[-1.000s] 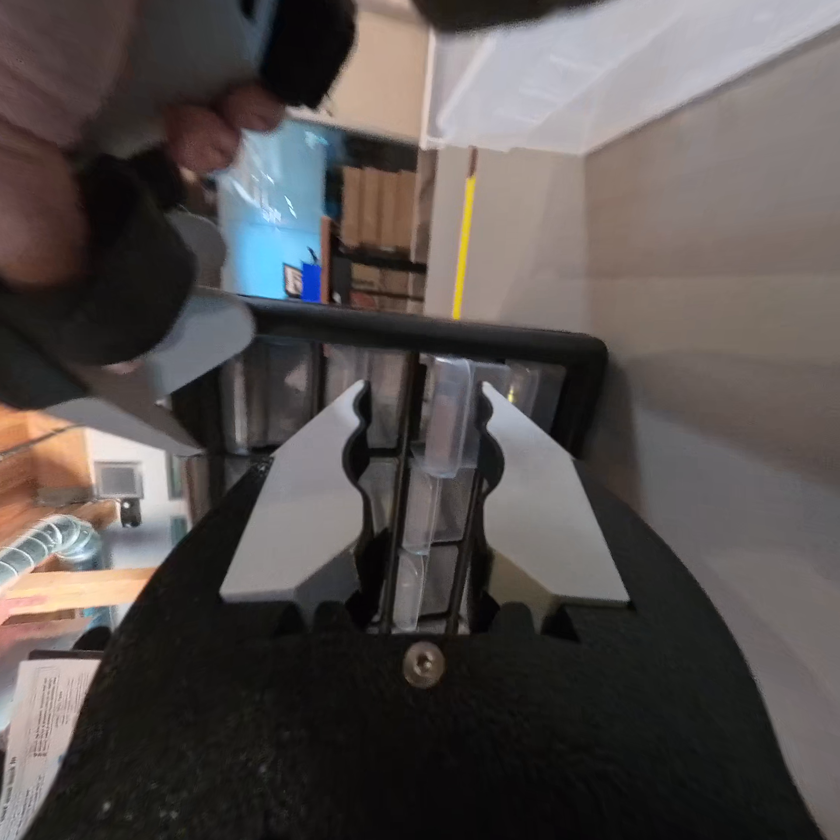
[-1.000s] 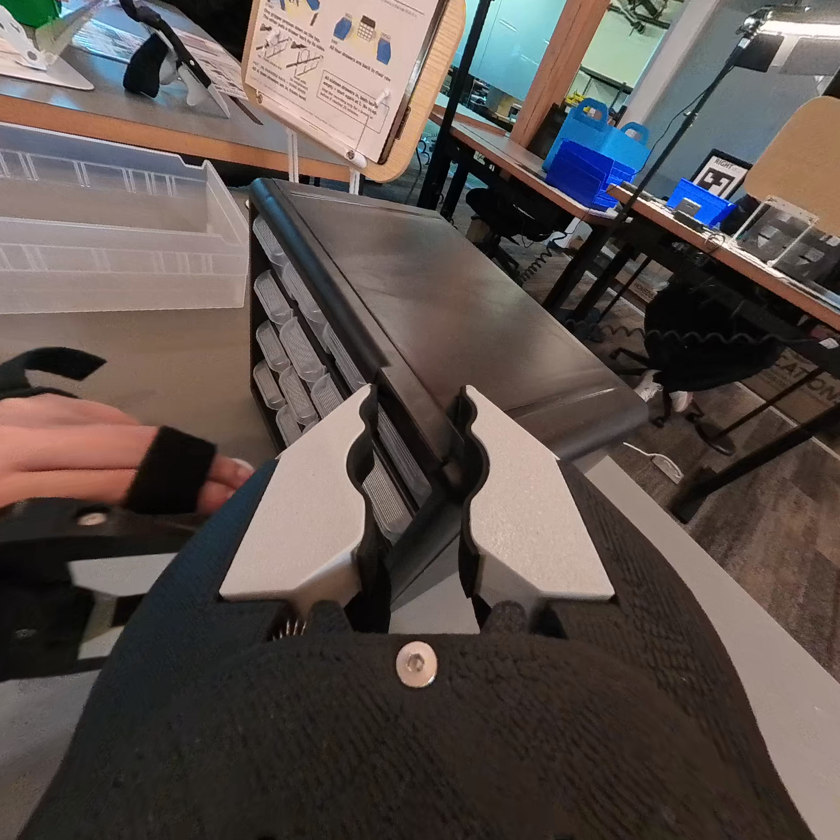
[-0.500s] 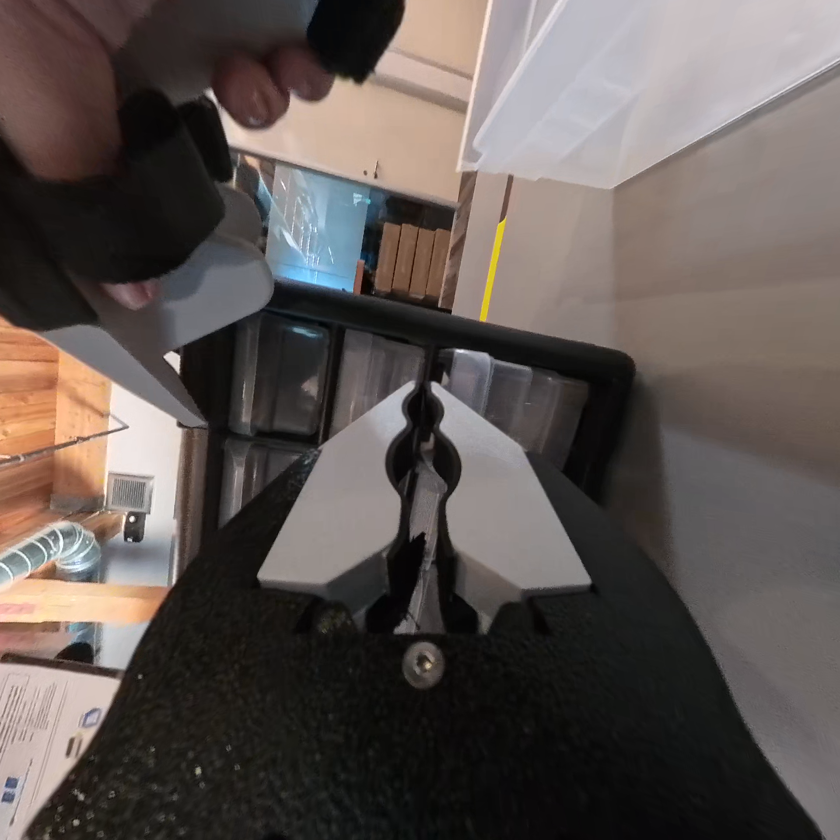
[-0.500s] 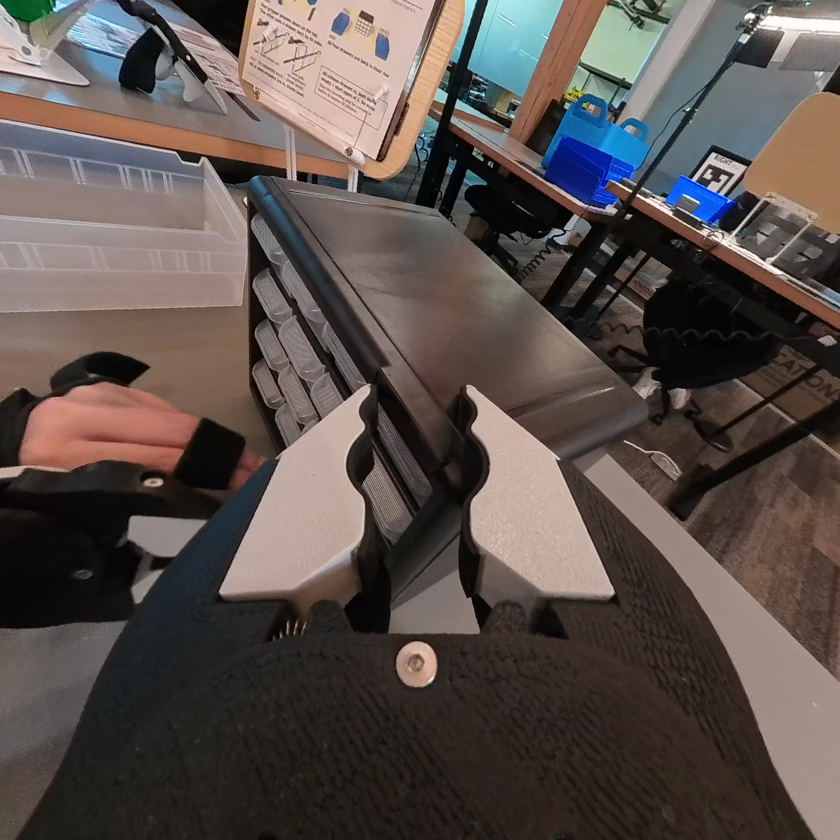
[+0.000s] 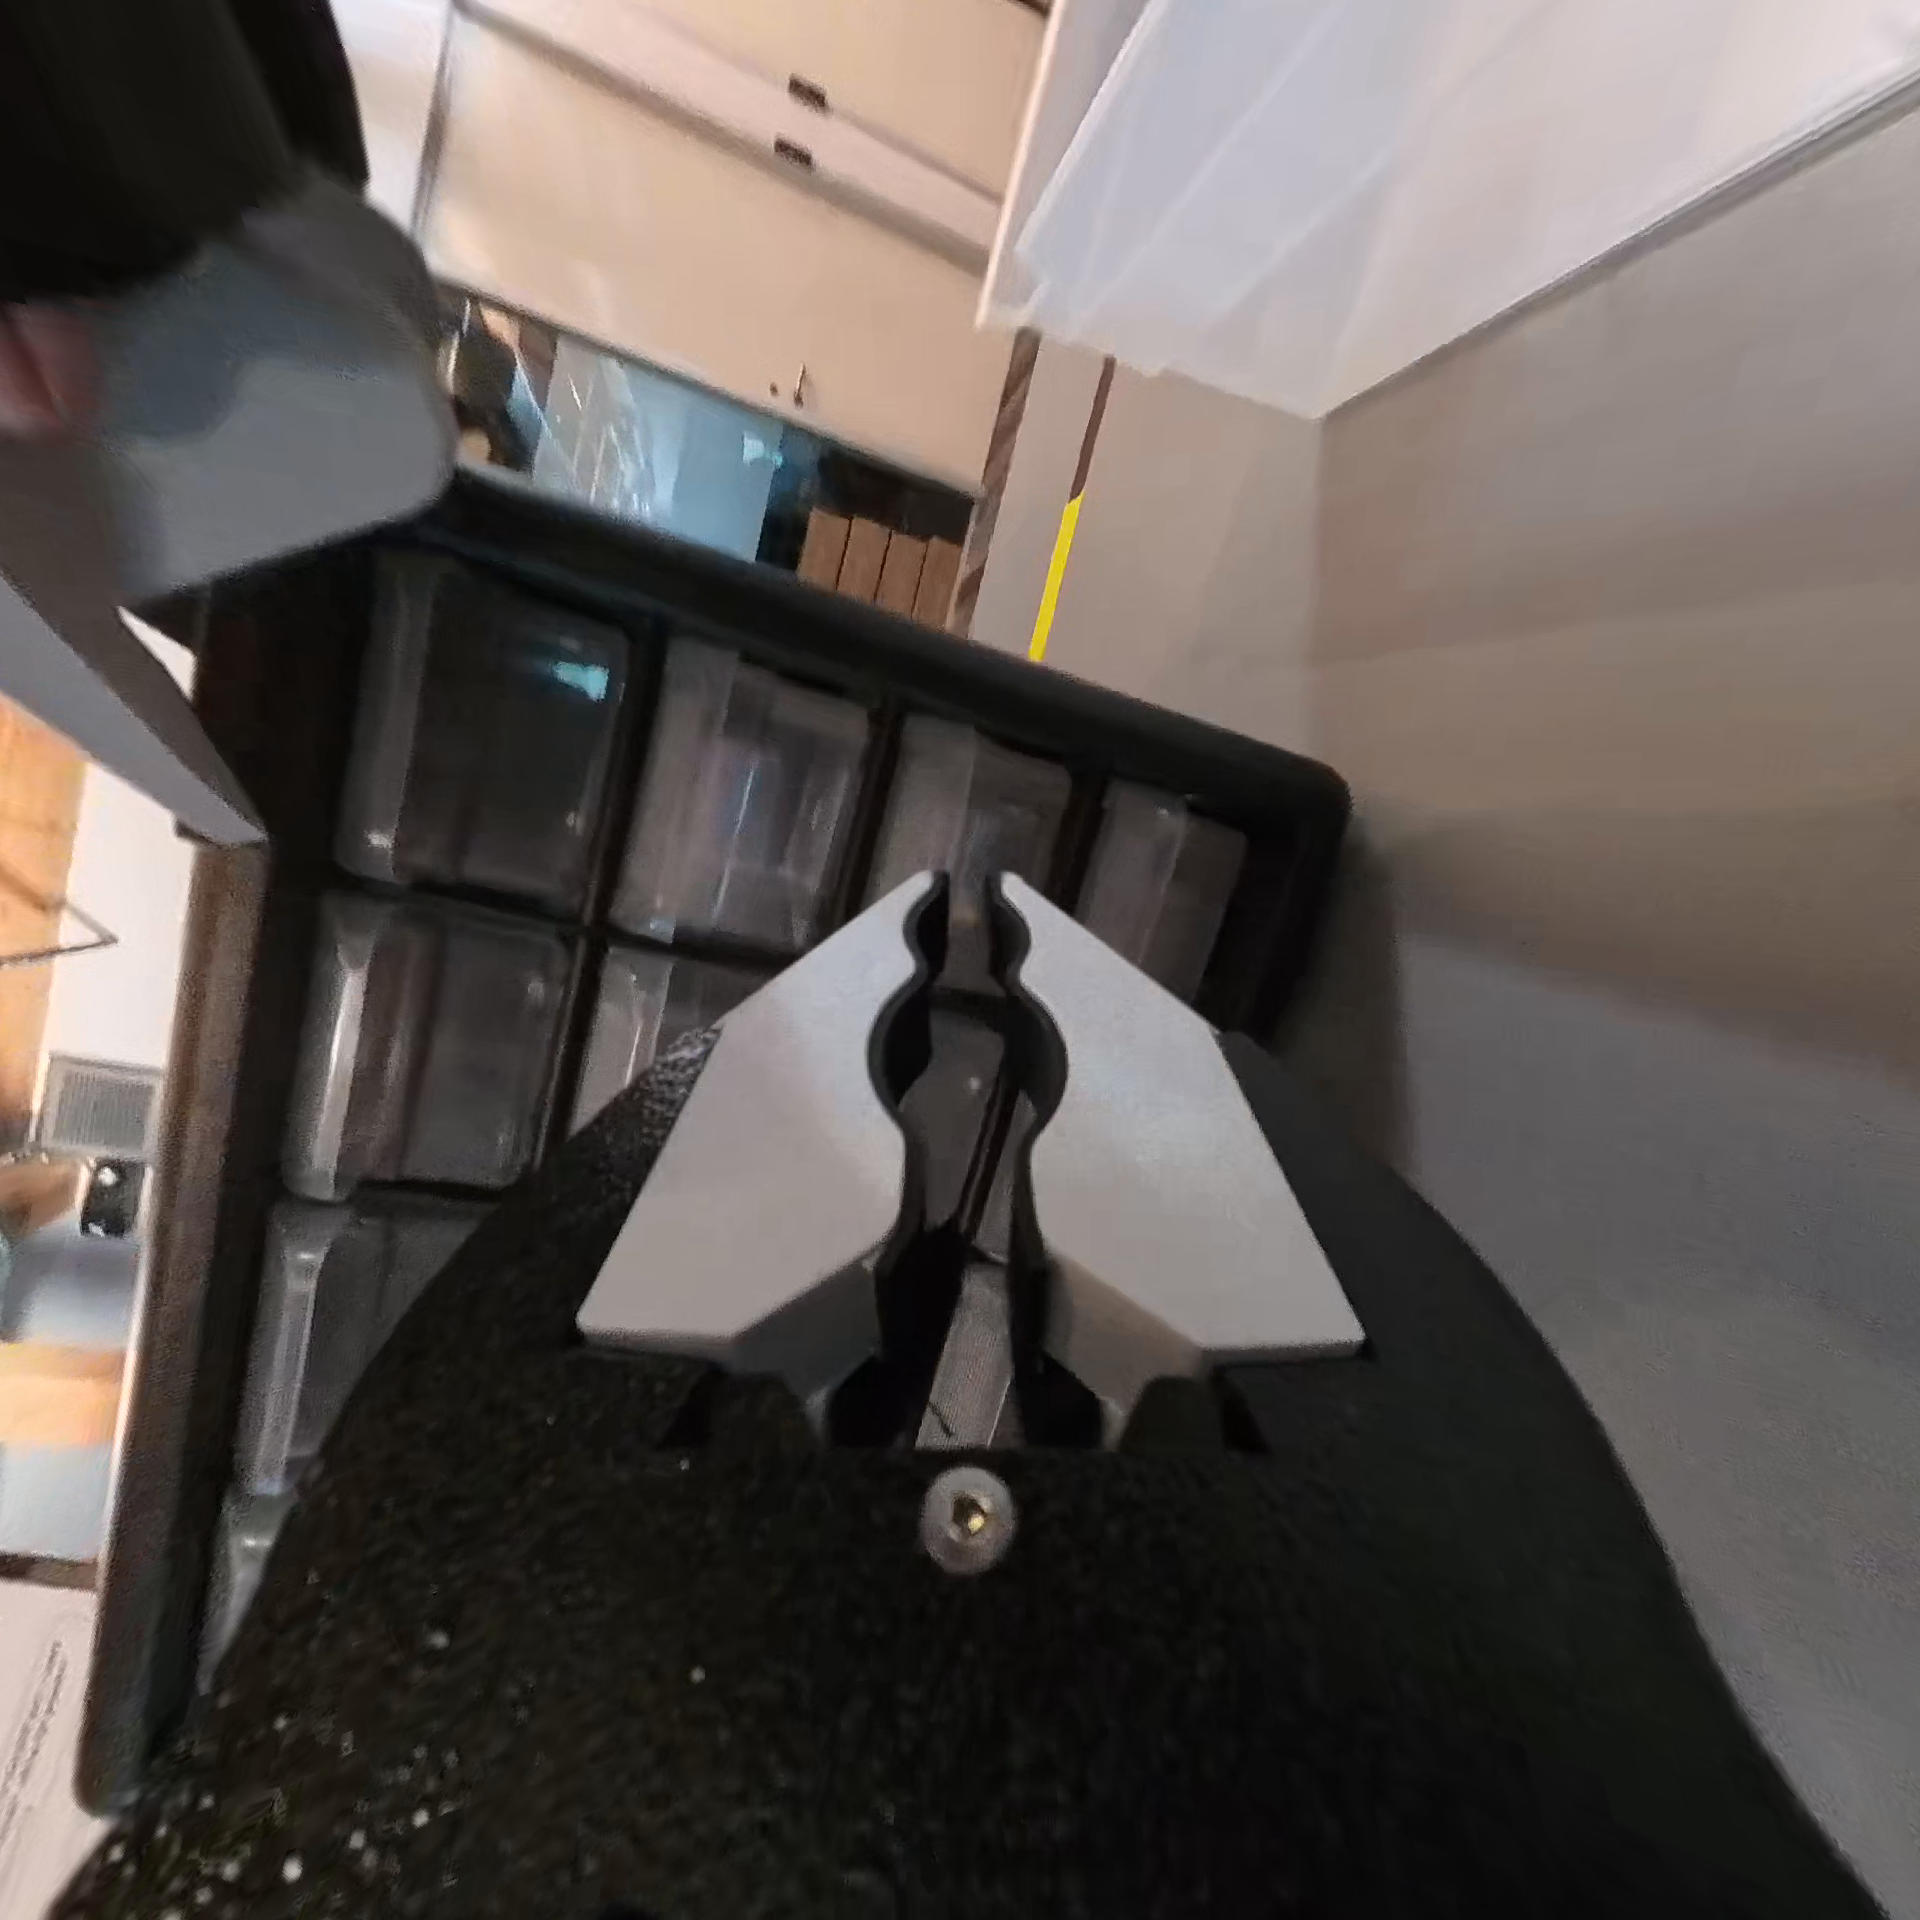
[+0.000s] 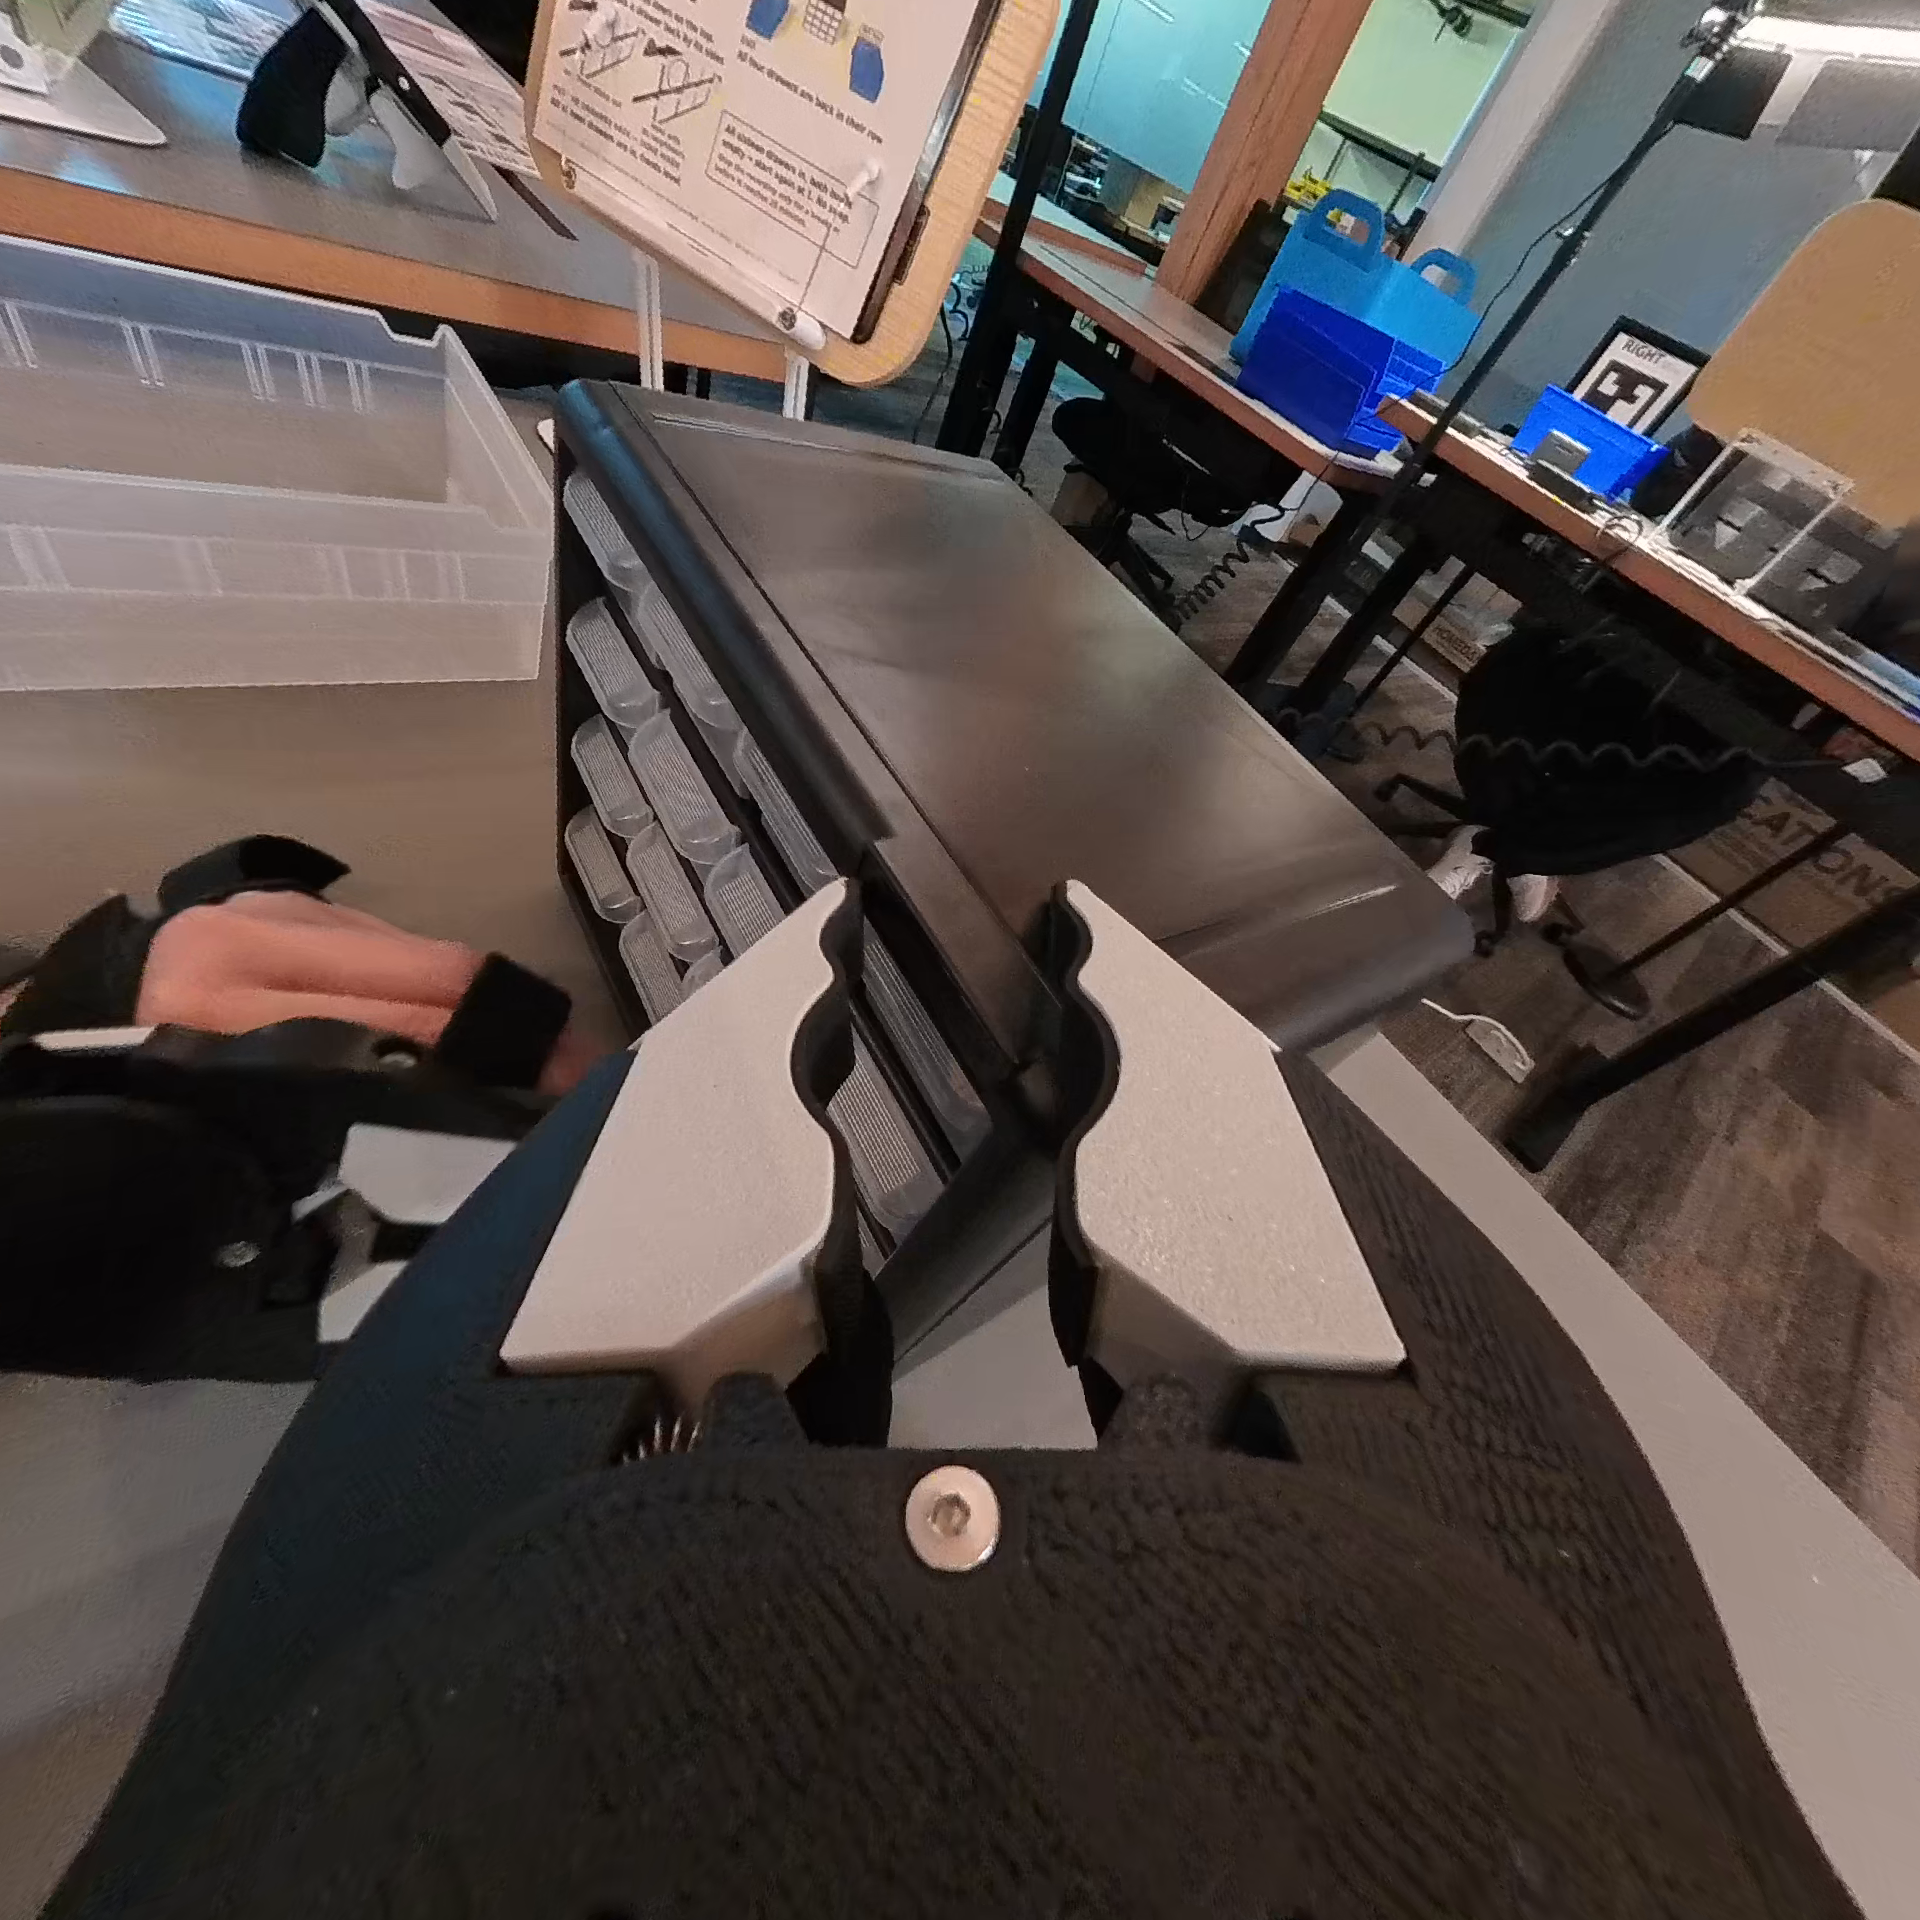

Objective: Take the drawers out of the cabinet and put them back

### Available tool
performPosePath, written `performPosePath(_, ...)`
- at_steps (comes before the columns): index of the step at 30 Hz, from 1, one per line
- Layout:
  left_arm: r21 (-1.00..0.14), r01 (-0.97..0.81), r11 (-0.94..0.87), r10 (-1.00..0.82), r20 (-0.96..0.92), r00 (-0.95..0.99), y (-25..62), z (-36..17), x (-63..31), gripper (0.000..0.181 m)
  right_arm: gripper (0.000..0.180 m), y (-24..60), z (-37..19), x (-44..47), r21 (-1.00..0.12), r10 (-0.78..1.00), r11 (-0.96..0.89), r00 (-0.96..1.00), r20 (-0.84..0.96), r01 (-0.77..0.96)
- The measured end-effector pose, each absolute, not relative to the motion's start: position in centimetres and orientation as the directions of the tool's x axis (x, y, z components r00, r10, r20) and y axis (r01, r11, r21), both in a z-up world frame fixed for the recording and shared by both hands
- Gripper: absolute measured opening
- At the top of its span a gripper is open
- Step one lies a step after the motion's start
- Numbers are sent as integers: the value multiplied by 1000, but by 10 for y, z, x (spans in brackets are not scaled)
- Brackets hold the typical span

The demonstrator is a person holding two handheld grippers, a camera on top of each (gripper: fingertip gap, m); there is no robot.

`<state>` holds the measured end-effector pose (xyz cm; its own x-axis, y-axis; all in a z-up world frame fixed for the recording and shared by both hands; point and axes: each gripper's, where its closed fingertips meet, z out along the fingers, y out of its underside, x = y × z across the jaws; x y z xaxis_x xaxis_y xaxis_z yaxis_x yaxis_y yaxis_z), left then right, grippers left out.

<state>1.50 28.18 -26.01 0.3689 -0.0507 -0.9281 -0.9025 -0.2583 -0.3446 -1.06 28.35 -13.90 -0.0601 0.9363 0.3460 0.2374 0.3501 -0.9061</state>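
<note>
We see the black cabinet (image 6: pixel 1039 665) on the grey table (image 6: pixel 260 790), its front packed with small clear drawers (image 6: pixel 665 790). Our right gripper (image 6: pixel 956 904) straddles the cabinet's top front edge, jaws set apart with the black rim between them; whether they press on it we cannot tell. Our left gripper (image 5: pixel 974 883) faces the drawer grid, jaws nearly closed on the thin clear handle of one drawer (image 5: pixel 977 821) in the top row, second from the side that rests on the table in that rolled view. A gloved hand (image 6: pixel 312 966) holds it, low at the cabinet's front. A large translucent bin (image 6: pixel 260 520) sits just beside the cabinet, an instruction board (image 6: pixel 769 156) behind it.
</note>
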Motion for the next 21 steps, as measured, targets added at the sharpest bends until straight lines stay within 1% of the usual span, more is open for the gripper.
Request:
performPosePath(3,-390,-881,-268,-14,-913,409,290,-251,7,14,35,283,-139,-11,-903,935,354,-58,350,244)
performPosePath(5,-408,-884,-229,-4,-907,420,289,-240,13,26,35,283,-139,-11,-901,934,357,-57,354,249)
performPosePath(6,-438,-883,-172,33,-898,439,285,-227,18,16,35,283,-139,-11,-899,933,359,-56,357,251)
performPosePath(7,-469,-877,-106,47,-883,466,279,-215,26,13,34,283,-139,-11,-897,931,362,-56,360,253)
performPosePath(11,-598,-799,59,70,-796,601,249,-165,34,18,34,283,-139,-11,-895,930,364,-54,363,259)
performPosePath(14,-685,-716,135,153,-699,698,225,-109,8,25,34,283,-139,-11,-892,929,366,-52,366,265)
performPosePath(16,-754,-640,149,223,-605,765,210,-72,-24,34,33,282,-140,-11,-888,927,371,-49,372,273)
performPosePath(17,-785,-607,122,257,-566,784,203,-58,-44,48,33,282,-140,-11,-884,925,375,-48,377,278)
performPosePath(18,-806,-588,73,307,-542,782,196,-48,-65,57,32,282,-140,-11,-880,923,380,-47,383,284)
performPosePath(20,-851,-525,-20,357,-497,791,182,-41,-99,72,31,281,-140,-12,-873,918,389,-45,394,294)
performPosePath(21,-870,-492,-36,345,-473,811,177,-42,-107,77,32,281,-140,-12,-870,915,394,-43,400,296)
